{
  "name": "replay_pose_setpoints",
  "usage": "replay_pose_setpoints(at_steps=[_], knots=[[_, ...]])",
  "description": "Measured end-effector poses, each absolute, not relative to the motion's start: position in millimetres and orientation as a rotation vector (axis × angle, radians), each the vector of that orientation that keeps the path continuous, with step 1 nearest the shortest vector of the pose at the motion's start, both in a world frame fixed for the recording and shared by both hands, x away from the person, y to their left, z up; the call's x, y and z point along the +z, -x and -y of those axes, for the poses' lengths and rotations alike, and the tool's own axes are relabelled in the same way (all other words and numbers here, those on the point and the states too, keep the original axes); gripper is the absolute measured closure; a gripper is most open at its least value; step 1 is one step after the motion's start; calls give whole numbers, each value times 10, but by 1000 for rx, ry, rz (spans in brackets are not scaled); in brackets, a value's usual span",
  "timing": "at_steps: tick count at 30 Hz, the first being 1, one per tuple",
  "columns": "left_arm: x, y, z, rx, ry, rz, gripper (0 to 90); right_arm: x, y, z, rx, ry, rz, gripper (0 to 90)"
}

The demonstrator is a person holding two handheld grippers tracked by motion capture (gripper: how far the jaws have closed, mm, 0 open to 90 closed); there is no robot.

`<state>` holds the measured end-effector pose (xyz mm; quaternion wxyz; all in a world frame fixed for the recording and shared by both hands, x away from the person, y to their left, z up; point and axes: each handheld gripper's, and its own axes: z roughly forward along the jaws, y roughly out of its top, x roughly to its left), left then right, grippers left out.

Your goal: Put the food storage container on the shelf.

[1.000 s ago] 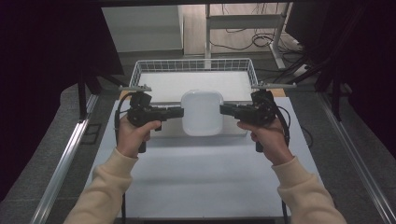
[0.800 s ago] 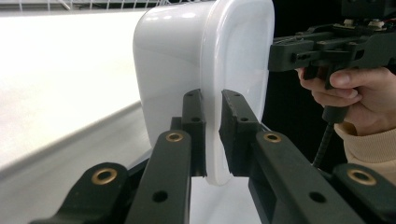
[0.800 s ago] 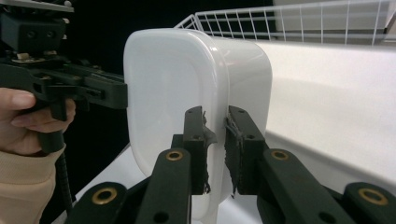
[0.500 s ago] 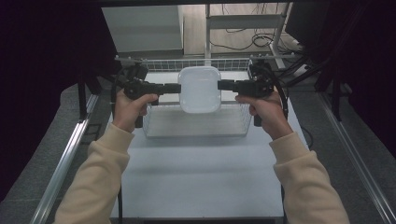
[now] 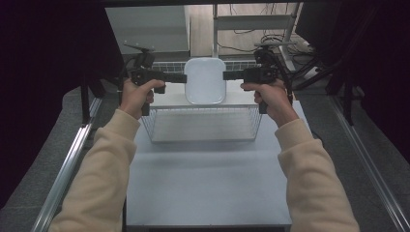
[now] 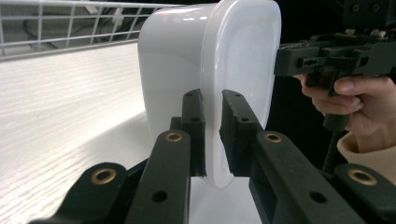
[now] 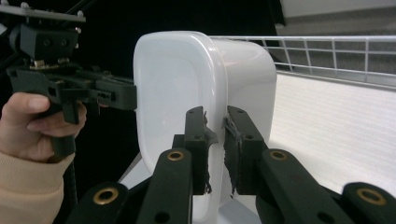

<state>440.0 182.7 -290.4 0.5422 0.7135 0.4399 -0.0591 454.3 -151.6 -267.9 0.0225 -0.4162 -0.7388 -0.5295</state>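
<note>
With the left gripper (image 5: 180,78) and right gripper (image 5: 228,75) each clamped on its rim, the white tub (image 5: 205,80) hangs above the wire basket (image 5: 202,125), so lowering it level into the basket looks next.

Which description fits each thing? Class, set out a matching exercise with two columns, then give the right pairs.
Things:
1. white tub
2. wire basket
3. left gripper
4. right gripper

Descriptions:
a. clamped on the tub's left rim
b. standing on the table
c. held up between both grippers
d. clamped on the tub's right rim

Pairs: 1-c, 2-b, 3-a, 4-d
</note>
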Motion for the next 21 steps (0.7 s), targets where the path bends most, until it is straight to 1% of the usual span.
replay_pose_setpoints(at_steps=[4,10,14,18,21], knots=[[-2998,-4574,-1837,-196,-1681,-1095,807,-2775,-4722,1498,-1598,1352,2235,790],[-3064,-4827,-1875,-340,-1592,-1151,808,-2827,-4966,1494,-1543,1450,2139,771],[-3163,-4995,-1917,-442,-1504,-1215,797,-2854,-5120,1480,-1488,1495,2086,752],[-3274,-5110,-1937,-495,-1422,-1256,781,-2926,-5232,1460,-1466,1549,2029,730],[-3349,-5159,-1941,-508,-1407,-1276,780,-3002,-5296,1458,-1439,1599,1974,717]])
